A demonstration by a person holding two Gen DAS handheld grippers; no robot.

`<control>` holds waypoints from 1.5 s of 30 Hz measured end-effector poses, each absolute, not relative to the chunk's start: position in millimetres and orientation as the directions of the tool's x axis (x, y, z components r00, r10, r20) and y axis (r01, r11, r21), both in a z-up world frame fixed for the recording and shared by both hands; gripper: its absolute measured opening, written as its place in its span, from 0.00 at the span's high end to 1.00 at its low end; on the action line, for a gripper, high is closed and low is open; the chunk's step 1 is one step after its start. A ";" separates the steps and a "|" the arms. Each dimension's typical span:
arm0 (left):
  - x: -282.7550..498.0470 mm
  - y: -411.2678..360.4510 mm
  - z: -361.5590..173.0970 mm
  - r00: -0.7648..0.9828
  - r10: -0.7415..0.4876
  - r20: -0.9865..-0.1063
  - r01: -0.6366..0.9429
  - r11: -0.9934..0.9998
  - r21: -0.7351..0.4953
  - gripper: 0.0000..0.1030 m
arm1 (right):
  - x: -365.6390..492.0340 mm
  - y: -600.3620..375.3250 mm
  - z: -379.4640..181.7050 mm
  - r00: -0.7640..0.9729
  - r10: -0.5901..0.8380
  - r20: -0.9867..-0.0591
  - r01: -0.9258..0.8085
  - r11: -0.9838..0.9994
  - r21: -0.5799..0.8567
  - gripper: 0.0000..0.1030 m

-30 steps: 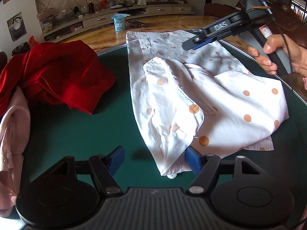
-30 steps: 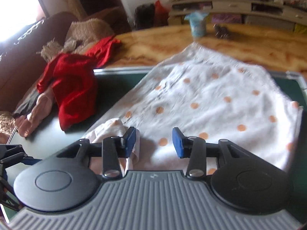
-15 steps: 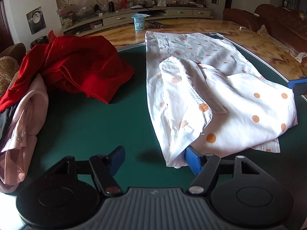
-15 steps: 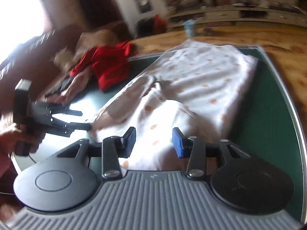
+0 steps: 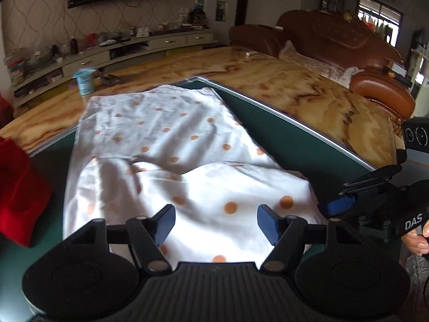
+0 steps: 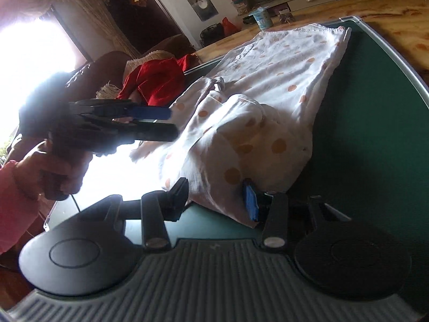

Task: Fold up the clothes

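Note:
A white shirt with orange dots [image 5: 171, 139] lies partly folded on the green mat [image 5: 268, 123]. My left gripper [image 5: 215, 222] hovers open over the shirt's near end, nothing between its pads. In the right wrist view the shirt [image 6: 268, 80] runs away from me. Its bunched near corner sits between the jaws of my right gripper [image 6: 214, 198], which are opening; the blue pad [image 6: 250, 201] lies against the cloth. The right gripper [image 5: 333, 198] shows at the shirt's right corner in the left view. The left gripper [image 6: 173, 123] is held by a hand beside the shirt's left edge.
A red garment [image 6: 158, 80] is heaped at the mat's left side, also visible as the red garment [image 5: 16, 196]. A blue-and-white cup [image 5: 84, 80] stands on the wooden table beyond the mat. A brown sofa [image 5: 335, 40] is at the back right.
My left gripper has swung right, from the shirt's left hem to over its near end. My right gripper has come down to the shirt's near right corner, now between its jaws.

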State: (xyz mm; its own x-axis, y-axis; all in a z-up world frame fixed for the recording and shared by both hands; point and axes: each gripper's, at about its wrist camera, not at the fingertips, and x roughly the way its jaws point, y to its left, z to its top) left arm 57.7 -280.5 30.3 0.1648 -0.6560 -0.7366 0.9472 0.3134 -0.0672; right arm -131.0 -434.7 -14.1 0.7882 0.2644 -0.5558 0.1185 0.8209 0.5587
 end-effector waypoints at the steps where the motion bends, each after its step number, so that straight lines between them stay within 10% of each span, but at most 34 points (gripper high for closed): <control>1: 54.7 -292.1 25.7 0.147 -0.654 -0.742 0.955 0.291 -0.067 0.30 | -134.0 -437.1 -15.4 0.791 0.280 -0.545 0.113 0.808 0.579 0.50; 45: 103.7 -220.9 5.2 0.245 -0.653 -0.717 0.883 0.455 -0.113 0.26 | -66.3 -421.6 19.7 0.770 0.095 -0.631 0.208 0.897 0.389 0.51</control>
